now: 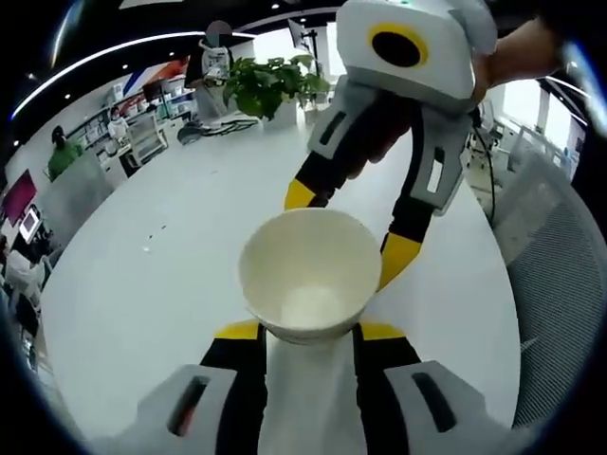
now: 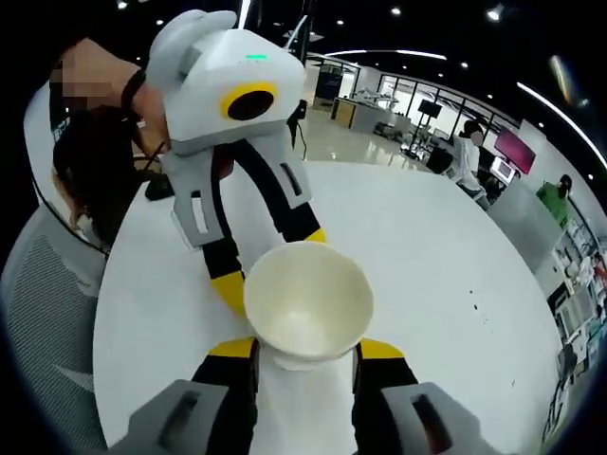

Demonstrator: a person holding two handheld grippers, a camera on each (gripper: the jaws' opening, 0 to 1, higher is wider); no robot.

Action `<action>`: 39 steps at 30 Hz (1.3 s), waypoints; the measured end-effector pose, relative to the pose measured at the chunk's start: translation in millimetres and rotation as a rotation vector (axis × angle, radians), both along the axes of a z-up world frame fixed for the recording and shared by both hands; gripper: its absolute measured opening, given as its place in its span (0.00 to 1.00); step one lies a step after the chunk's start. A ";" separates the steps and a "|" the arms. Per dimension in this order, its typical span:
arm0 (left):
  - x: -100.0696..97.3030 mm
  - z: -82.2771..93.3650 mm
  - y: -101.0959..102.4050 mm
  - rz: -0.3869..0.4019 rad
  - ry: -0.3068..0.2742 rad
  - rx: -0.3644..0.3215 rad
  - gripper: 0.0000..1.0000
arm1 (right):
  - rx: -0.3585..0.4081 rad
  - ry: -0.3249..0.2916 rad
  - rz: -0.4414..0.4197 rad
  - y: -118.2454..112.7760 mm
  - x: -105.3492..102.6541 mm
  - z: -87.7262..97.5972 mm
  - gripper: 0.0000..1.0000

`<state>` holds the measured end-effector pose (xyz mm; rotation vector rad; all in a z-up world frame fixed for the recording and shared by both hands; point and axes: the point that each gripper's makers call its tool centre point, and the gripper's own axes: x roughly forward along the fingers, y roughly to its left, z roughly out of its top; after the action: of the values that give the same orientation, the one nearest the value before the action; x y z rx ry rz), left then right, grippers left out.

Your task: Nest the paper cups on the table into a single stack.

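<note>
Gaping upward between both grippers, white paper cup point(image 1: 310, 275), round rim, empty inside

Both views face each other closely across one shared paper cup point(image 1: 310, 275) point(image 2: 308, 299).

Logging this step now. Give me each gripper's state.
Left gripper: shut on the paper cup.
Right gripper: shut on the same paper cup.

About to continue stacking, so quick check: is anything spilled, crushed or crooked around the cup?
Nothing stands out. The paper cup looks round and undented, empty inside, with both grippers' jaws at its sides. The white table shows no spill, just a few tiny specks.
</note>
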<state>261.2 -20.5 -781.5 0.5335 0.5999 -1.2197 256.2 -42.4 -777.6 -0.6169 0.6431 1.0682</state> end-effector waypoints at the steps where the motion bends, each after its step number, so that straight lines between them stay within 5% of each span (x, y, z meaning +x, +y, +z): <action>1: 0.3 -0.1 -1.1 0.001 0.002 0.000 0.34 | -0.001 0.000 0.001 -0.4 1.1 -0.4 0.37; 15: 2.4 -10.1 -3.9 0.026 0.015 0.004 0.35 | 0.001 0.018 0.000 -1.5 2.8 -4.7 0.38; 19: -0.6 -10.7 -3.9 0.033 0.018 0.012 0.43 | 0.007 0.015 -0.011 -0.6 1.6 -3.1 0.42; 28: 3.6 -11.0 11.0 0.155 0.024 -0.005 0.46 | 0.064 0.034 -0.096 -10.6 -5.3 -2.6 0.50; 39: -13.9 4.4 33.1 0.358 0.059 -0.121 0.53 | 0.155 0.048 -0.220 -26.6 -12.0 9.1 0.59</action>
<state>247.3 12.6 -777.1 0.2734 0.6364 -0.9274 244.2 -68.9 -768.5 -0.3776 0.6473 0.9184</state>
